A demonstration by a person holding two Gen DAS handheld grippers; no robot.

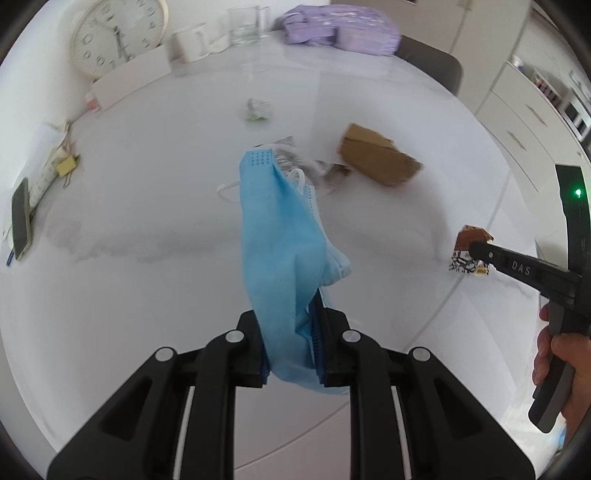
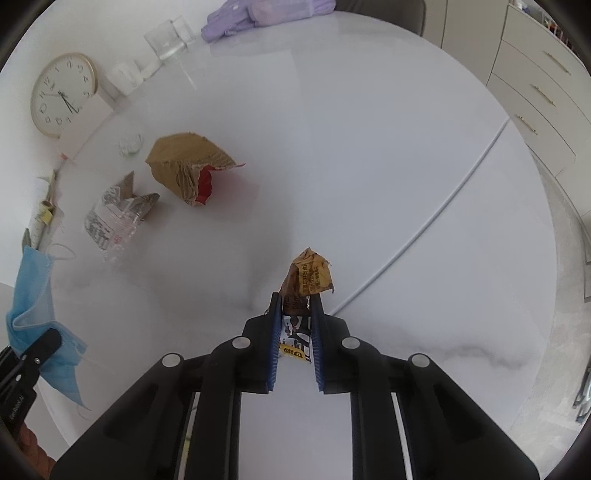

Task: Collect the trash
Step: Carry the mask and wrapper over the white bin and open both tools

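Observation:
My left gripper [image 1: 291, 317] is shut on a light blue face mask [image 1: 273, 229], which hangs lifted off the white table [image 1: 147, 258]. From the right wrist the mask [image 2: 33, 295] and left gripper [image 2: 44, 347] show at the far left. My right gripper [image 2: 295, 299] is shut on a crumpled brown and white snack wrapper [image 2: 310, 277] low over the table. In the left wrist view, that wrapper [image 1: 466, 264] sits at the tip of the right gripper [image 1: 474, 248]. A torn cardboard box [image 2: 184, 162], clear plastic packaging [image 2: 110, 218] and a small crumpled wrapper [image 2: 130, 144] lie further back.
A wall clock [image 1: 118, 37], a white mug [image 1: 192, 40], a glass [image 1: 245, 24] and a purple cloth bundle [image 1: 340, 29] line the table's far edge. A phone [image 1: 20, 218] lies at the left rim. White drawers [image 2: 535, 85] stand to the right.

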